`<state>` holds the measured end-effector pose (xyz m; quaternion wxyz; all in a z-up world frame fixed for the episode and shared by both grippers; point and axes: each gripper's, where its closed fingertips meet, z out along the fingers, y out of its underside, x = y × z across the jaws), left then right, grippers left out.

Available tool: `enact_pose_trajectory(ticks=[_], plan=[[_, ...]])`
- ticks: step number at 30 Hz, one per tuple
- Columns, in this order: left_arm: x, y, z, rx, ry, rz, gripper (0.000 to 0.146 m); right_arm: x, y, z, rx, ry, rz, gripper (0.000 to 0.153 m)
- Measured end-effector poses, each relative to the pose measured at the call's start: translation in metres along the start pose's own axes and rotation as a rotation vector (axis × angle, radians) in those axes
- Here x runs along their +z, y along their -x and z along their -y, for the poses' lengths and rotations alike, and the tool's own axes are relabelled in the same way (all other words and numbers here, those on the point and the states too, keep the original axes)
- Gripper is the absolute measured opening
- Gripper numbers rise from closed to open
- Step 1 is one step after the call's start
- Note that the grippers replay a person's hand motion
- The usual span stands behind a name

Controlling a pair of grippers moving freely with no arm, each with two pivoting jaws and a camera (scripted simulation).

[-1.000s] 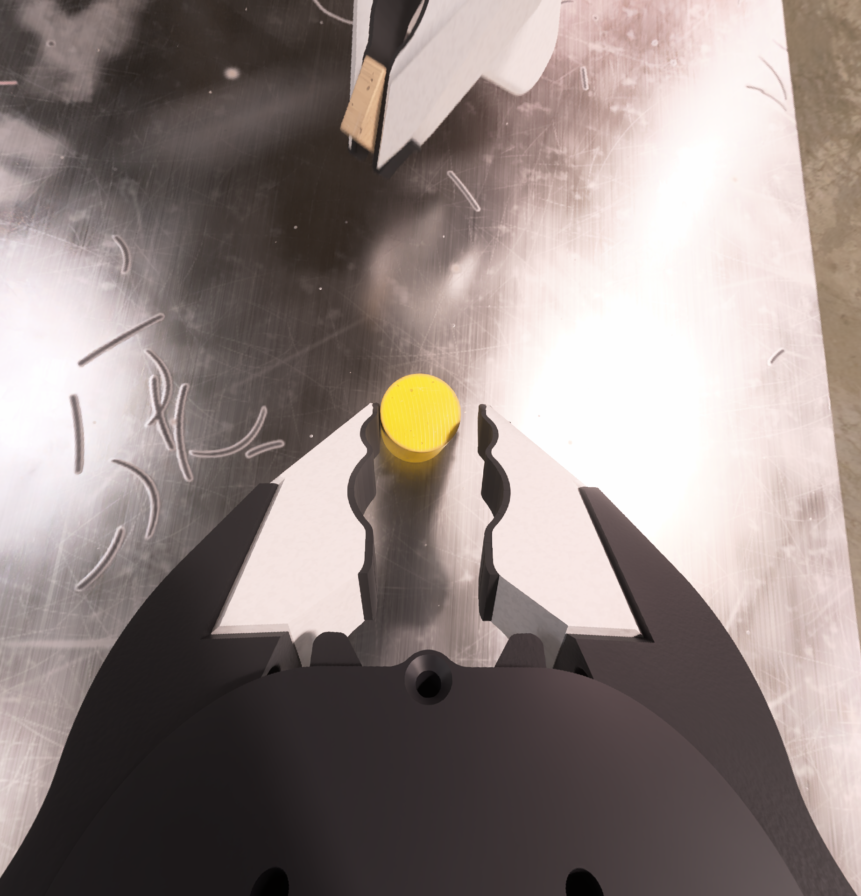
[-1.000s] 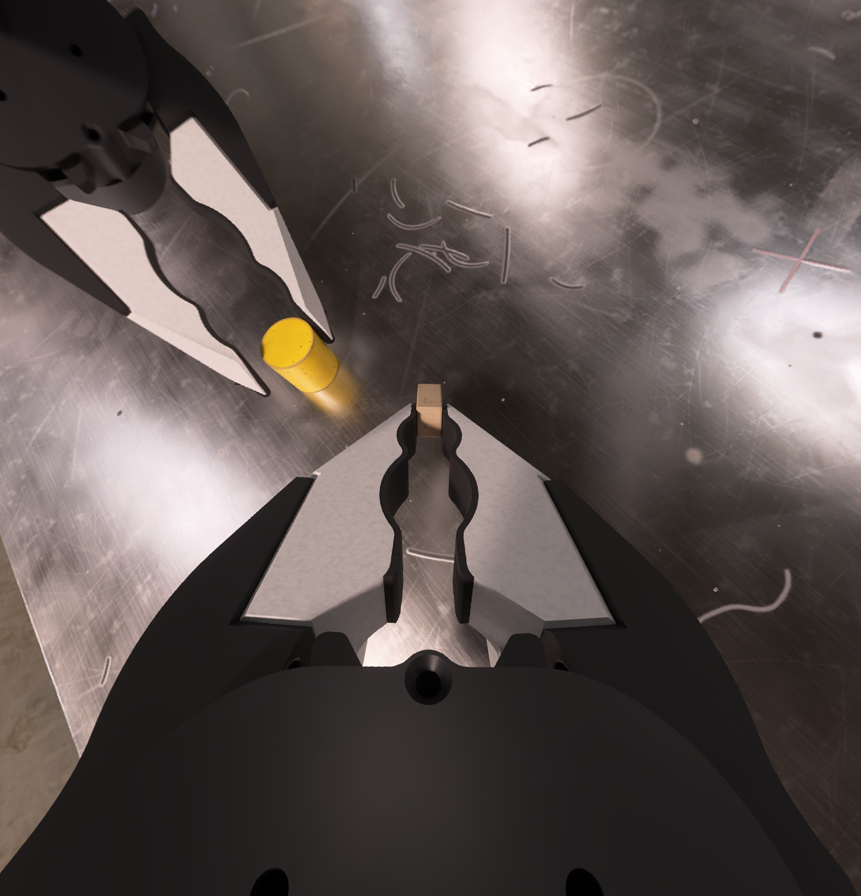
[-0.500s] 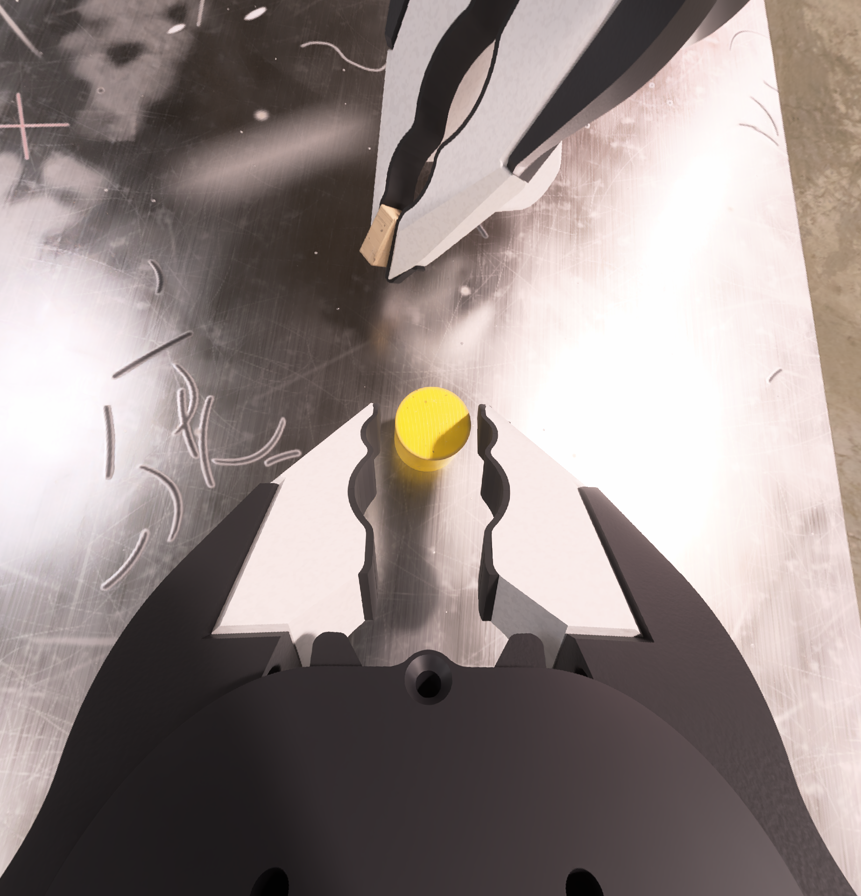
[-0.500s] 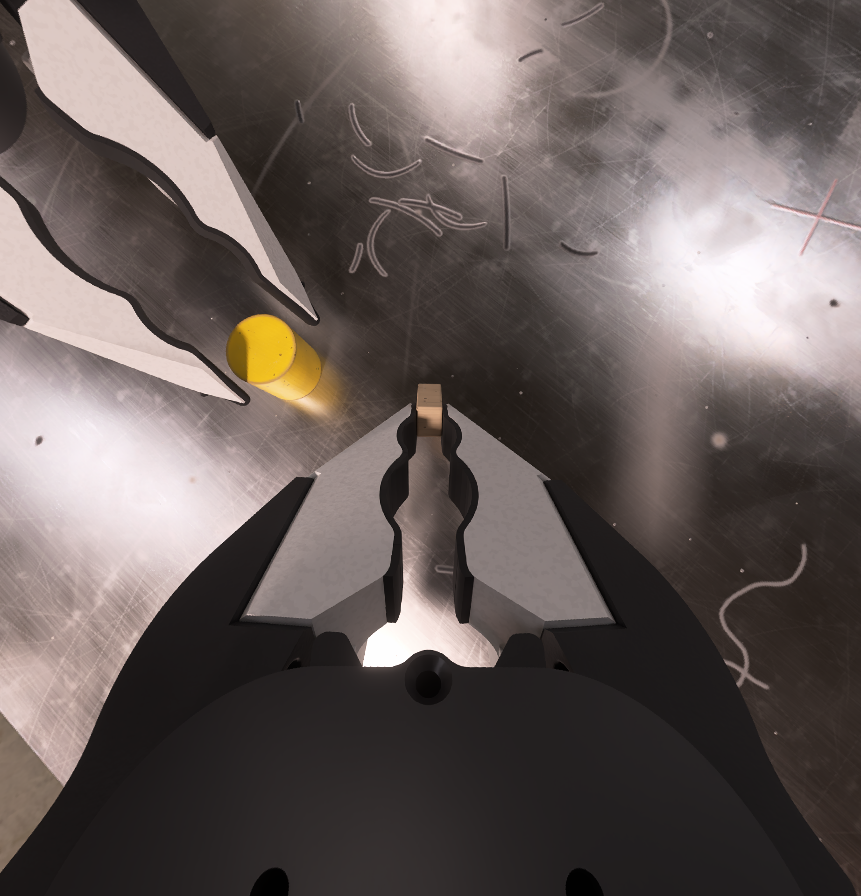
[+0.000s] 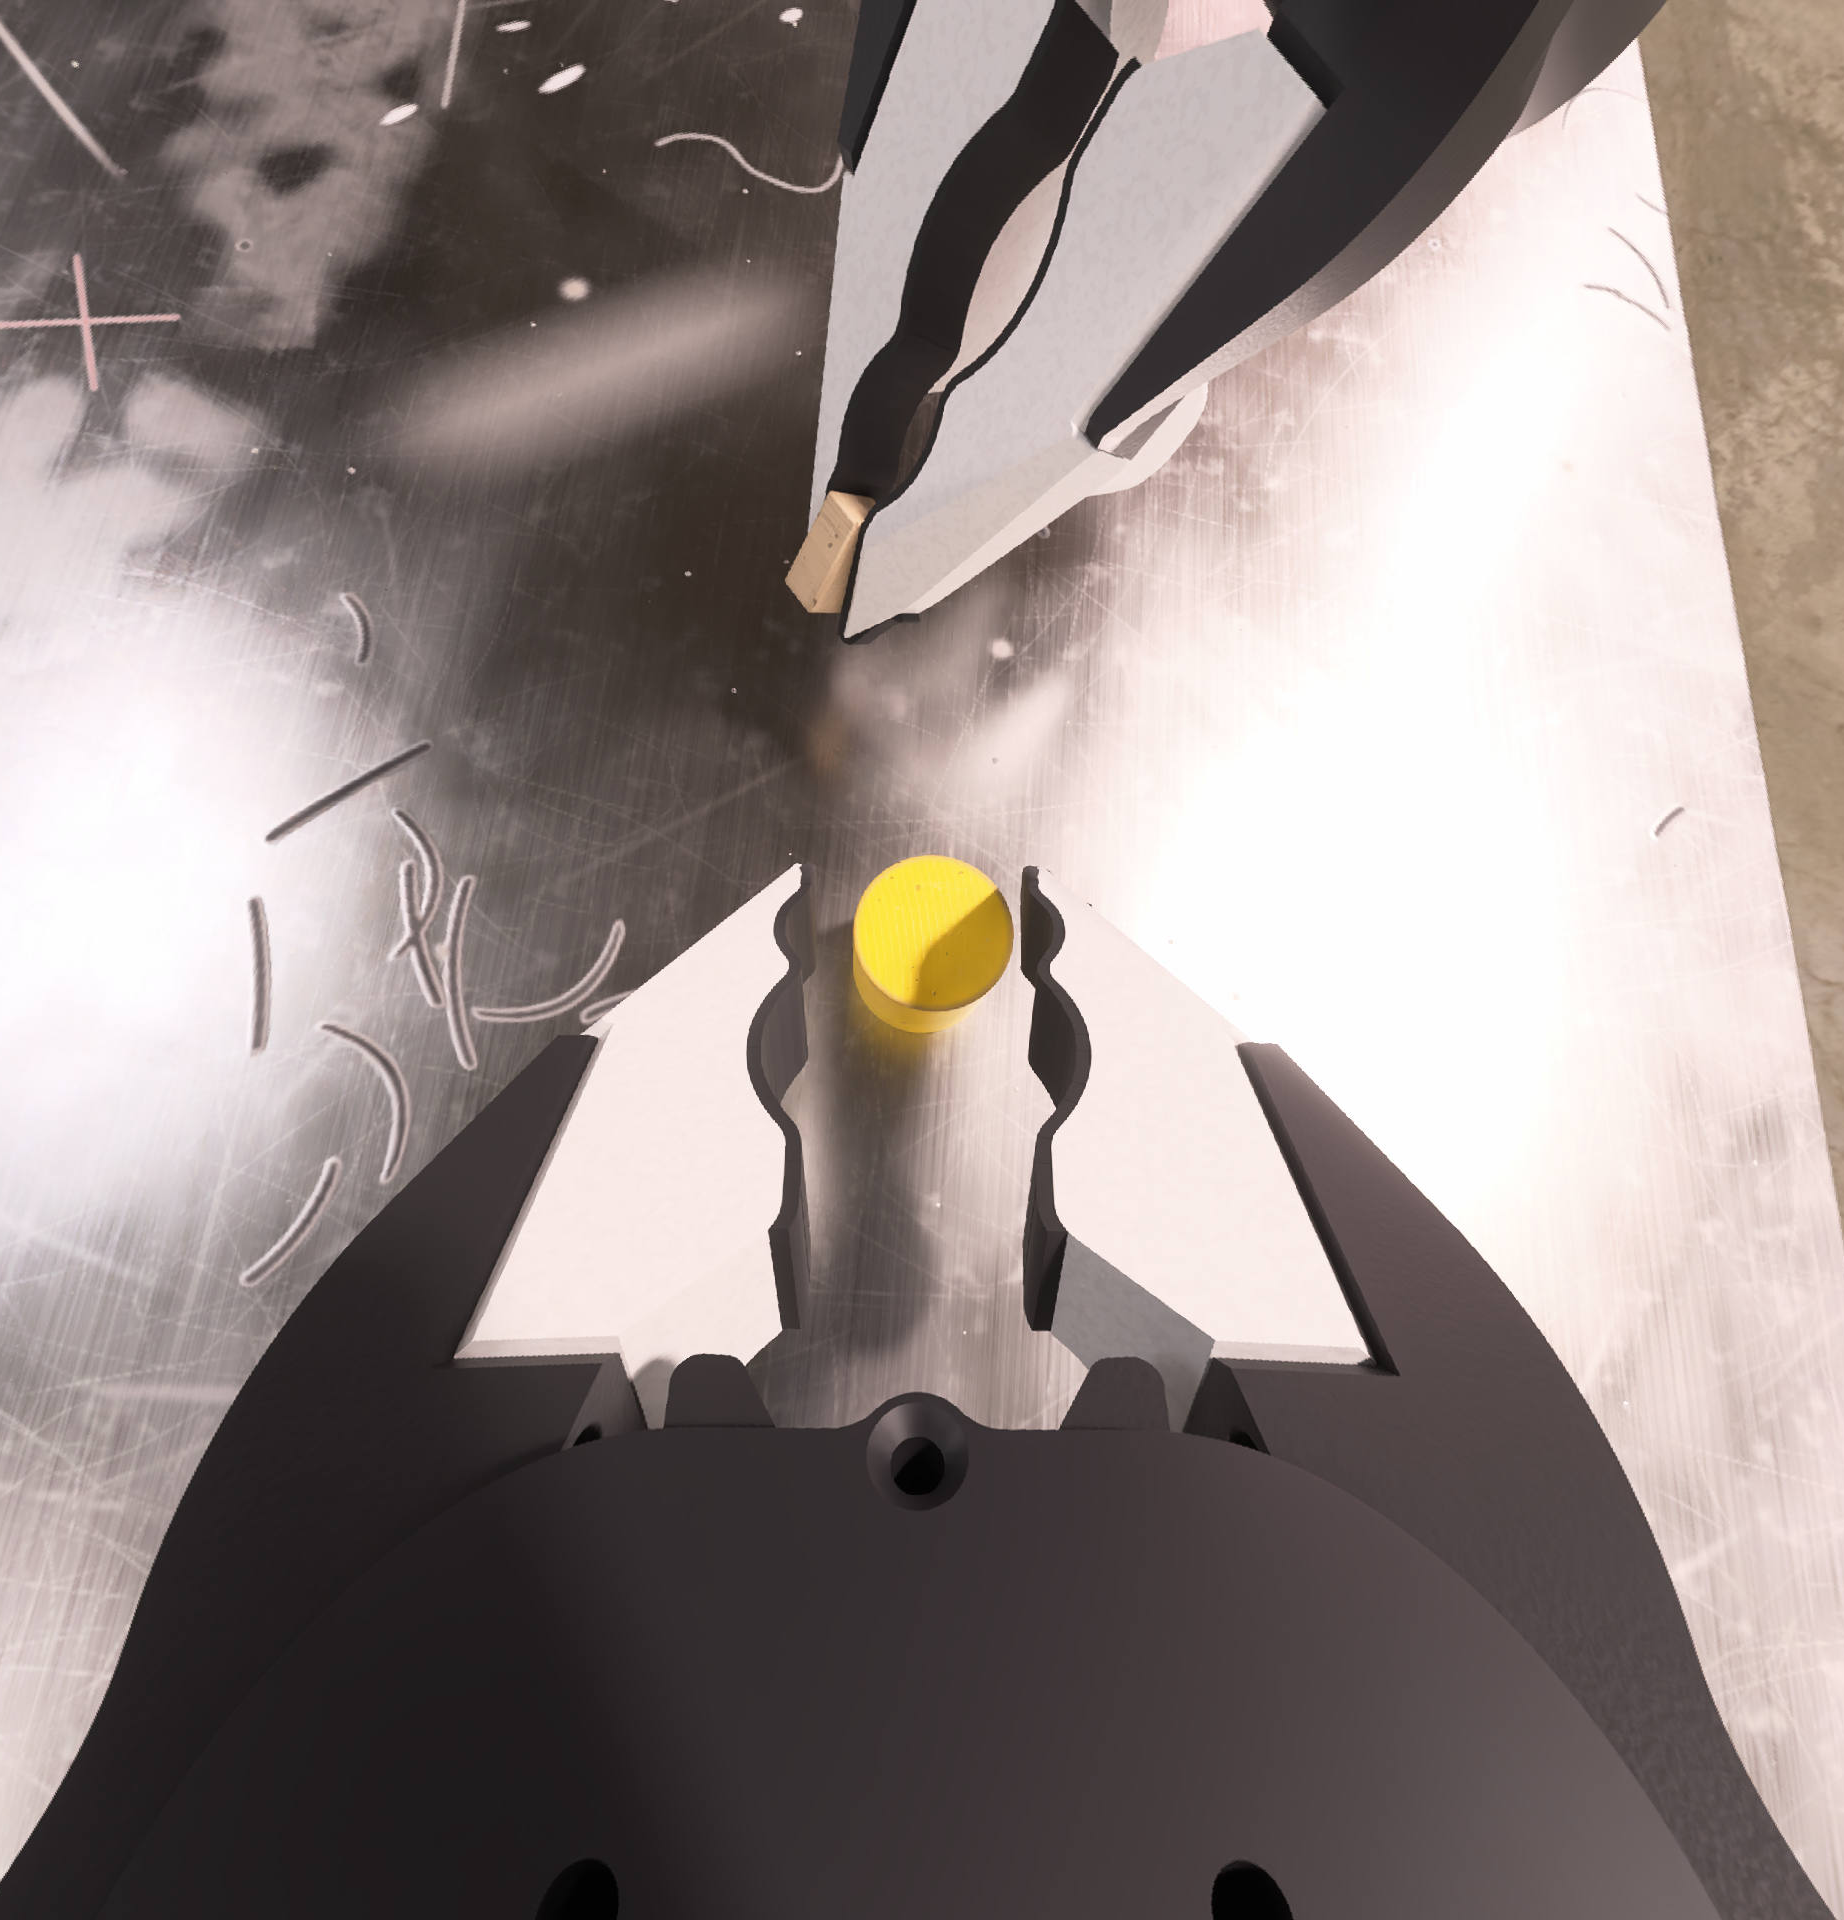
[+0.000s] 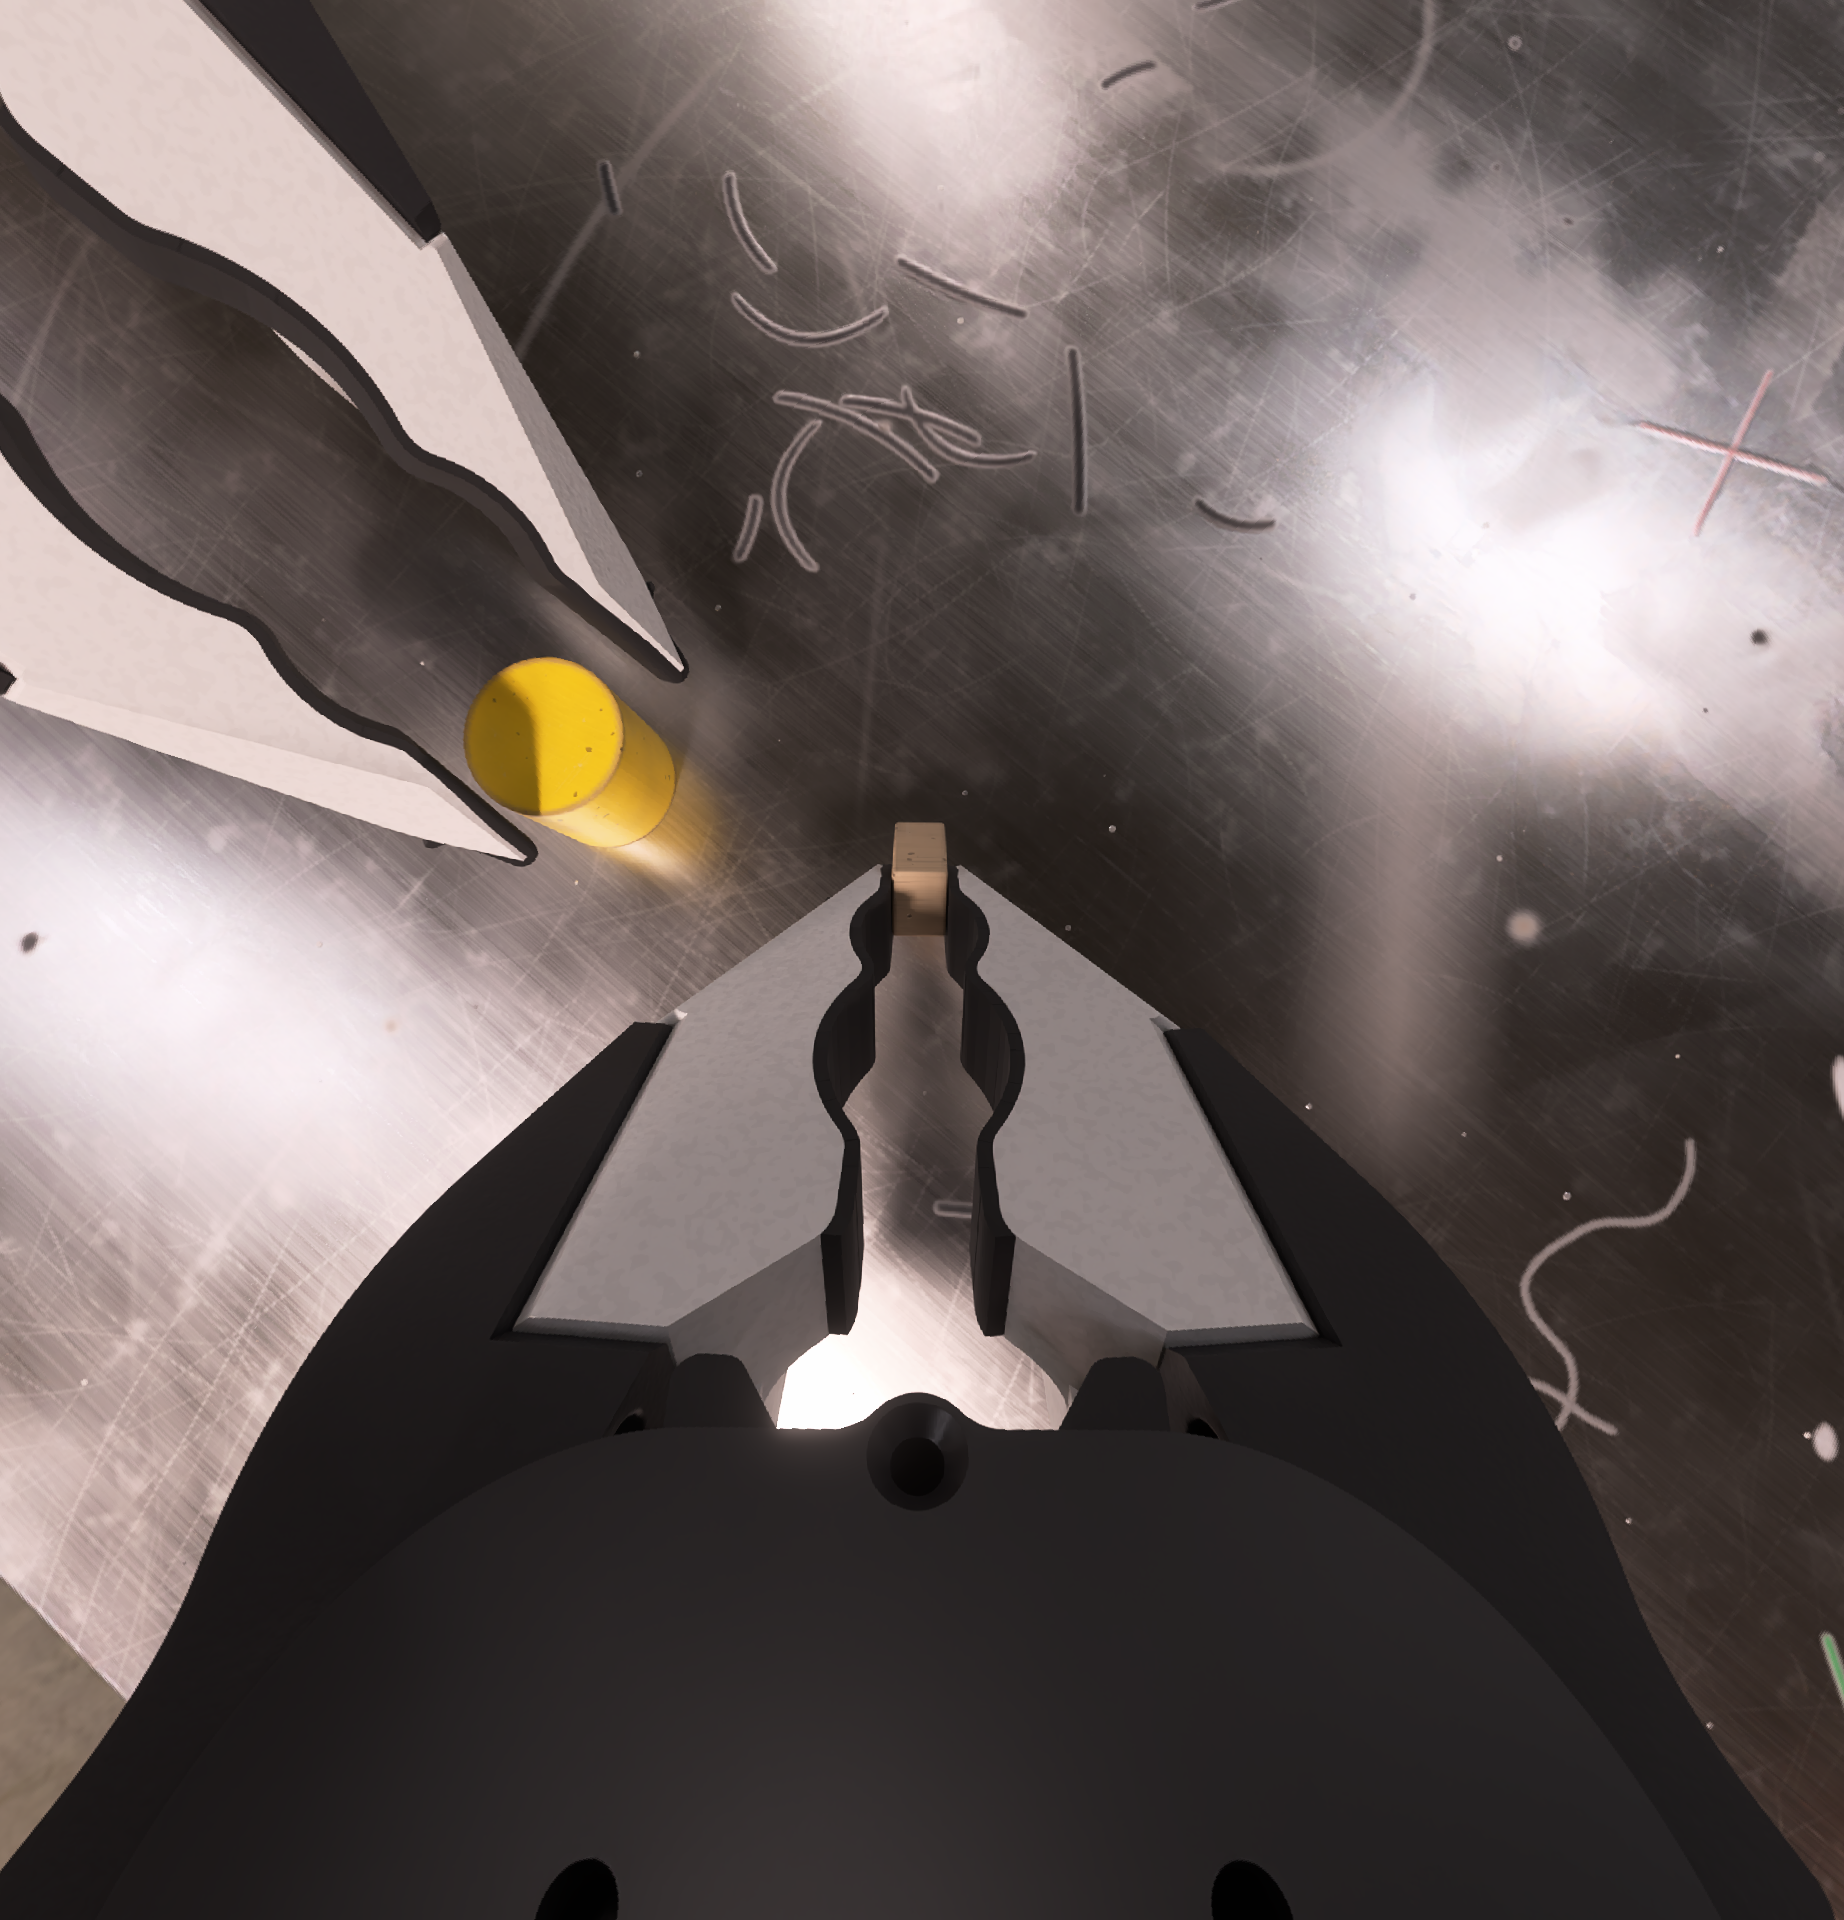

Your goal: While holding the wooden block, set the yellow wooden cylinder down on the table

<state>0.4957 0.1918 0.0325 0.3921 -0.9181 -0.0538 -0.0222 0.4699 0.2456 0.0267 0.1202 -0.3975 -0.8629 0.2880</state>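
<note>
Your left tool has its two fingers apart, and you can see a gap on each side of the yellow wooden cylinder. The cylinder stands upright on the shiny metal table, between the fingertips, and its yellow glow shows on the metal right under it. So the set-down looks done.

Your right tool is squeezed shut on the small wooden block, which pokes out at the very tips, up off the table. That part is going fine too.

What is left looks small: lift your left tool straight away without bumping the cylinder, and keep the block pinched.
</note>
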Motion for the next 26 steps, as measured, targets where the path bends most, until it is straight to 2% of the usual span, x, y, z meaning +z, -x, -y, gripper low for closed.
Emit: enact_pose_trajectory(ticks=[26], plan=[[0.0021,0.001,0.0001,0.001,0.006,-0.004,0.038,-0.0092,-0.0031,0.0001,0.001,-0.024,0.004,0.008]])
